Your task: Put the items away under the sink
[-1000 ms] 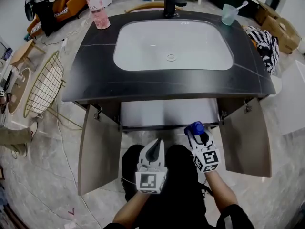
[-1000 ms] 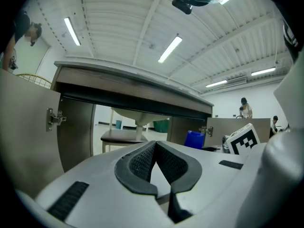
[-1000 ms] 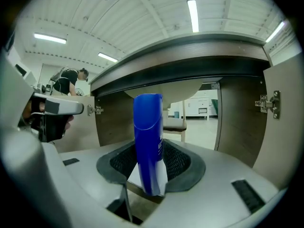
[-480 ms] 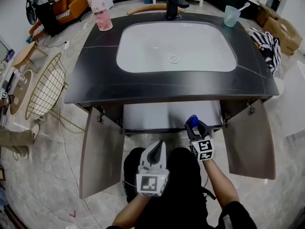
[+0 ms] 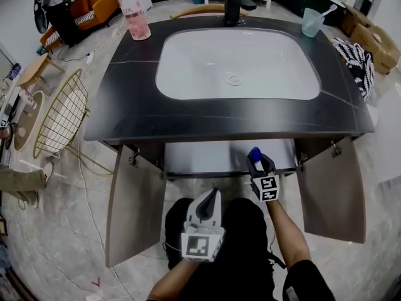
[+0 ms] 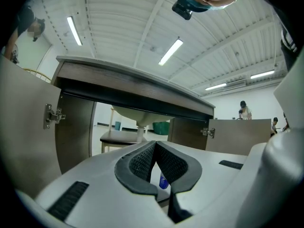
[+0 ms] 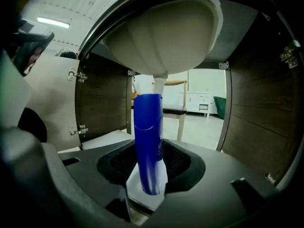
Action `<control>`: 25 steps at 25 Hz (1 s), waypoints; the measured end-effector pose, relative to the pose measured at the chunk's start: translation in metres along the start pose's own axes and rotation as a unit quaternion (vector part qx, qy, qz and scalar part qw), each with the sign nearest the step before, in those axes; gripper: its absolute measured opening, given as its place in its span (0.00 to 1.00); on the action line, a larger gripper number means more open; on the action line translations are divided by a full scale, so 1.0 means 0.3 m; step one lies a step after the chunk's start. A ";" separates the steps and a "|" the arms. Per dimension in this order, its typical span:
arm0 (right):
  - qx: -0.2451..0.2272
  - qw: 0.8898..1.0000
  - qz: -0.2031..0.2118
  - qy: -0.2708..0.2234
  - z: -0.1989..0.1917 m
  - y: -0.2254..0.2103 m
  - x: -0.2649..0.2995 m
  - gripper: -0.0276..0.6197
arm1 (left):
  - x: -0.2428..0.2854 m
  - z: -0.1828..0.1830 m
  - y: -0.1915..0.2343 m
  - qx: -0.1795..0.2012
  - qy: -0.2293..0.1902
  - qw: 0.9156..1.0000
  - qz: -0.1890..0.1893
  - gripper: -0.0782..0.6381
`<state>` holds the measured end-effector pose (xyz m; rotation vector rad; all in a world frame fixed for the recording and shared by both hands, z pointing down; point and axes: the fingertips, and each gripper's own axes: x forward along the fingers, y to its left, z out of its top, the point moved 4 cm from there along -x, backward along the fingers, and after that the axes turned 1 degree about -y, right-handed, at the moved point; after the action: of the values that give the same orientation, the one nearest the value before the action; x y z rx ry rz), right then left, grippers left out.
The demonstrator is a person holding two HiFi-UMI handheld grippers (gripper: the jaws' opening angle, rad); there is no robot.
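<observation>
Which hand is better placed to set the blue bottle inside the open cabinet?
Right. The right tongs grip the blue bottle at the open cabinet mouth; the left tongs are shut, empty, farther back.

Right gripper [image 5: 258, 163] clamps blue bottle [image 5: 254, 153] at open cabinet [image 5: 207, 157] mouth; left gripper [image 5: 212, 196] lower, jaws together.

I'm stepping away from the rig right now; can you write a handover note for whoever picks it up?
Left gripper: shut, empty, low before the cabinet.
Right gripper: shut on the blue bottle, upright, at the cabinet's opening.
Both doors open.
Left on the counter: pink bottle, cup with toothbrush.
To do: set the blue bottle inside, then probably those two.
</observation>
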<state>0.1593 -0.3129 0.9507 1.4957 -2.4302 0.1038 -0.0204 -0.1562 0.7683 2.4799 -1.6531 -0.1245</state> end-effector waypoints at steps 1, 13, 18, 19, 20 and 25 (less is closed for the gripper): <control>0.002 1.000 -0.002 0.005 -0.017 -0.005 0.014 0.29 | 0.000 -0.002 0.001 -0.001 0.001 1.000 0.000 0.13; 0.019 0.999 -0.019 0.034 -0.157 -0.035 0.116 0.29 | 0.006 -0.027 0.045 0.004 0.004 1.000 0.008 0.13; 0.026 0.998 -0.021 0.046 -0.208 -0.033 0.140 0.29 | 0.011 -0.046 0.051 0.006 0.011 1.000 0.006 0.13; 0.029 0.998 -0.022 0.046 -0.217 -0.032 0.144 0.29 | 0.013 -0.051 0.052 0.006 0.013 1.000 0.005 0.13; 0.031 0.998 -0.023 0.044 -0.223 -0.033 0.146 0.29 | 0.015 -0.056 0.052 0.006 0.015 1.000 0.004 0.13; 0.037 0.998 -0.025 0.035 -0.230 -0.034 0.143 0.29 | 0.023 -0.079 0.058 0.002 0.023 1.000 0.004 0.13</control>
<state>0.1642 -0.3402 1.0277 1.5569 -2.3551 0.2354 -0.0297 -0.1671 0.7949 2.4595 -1.6466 -0.0618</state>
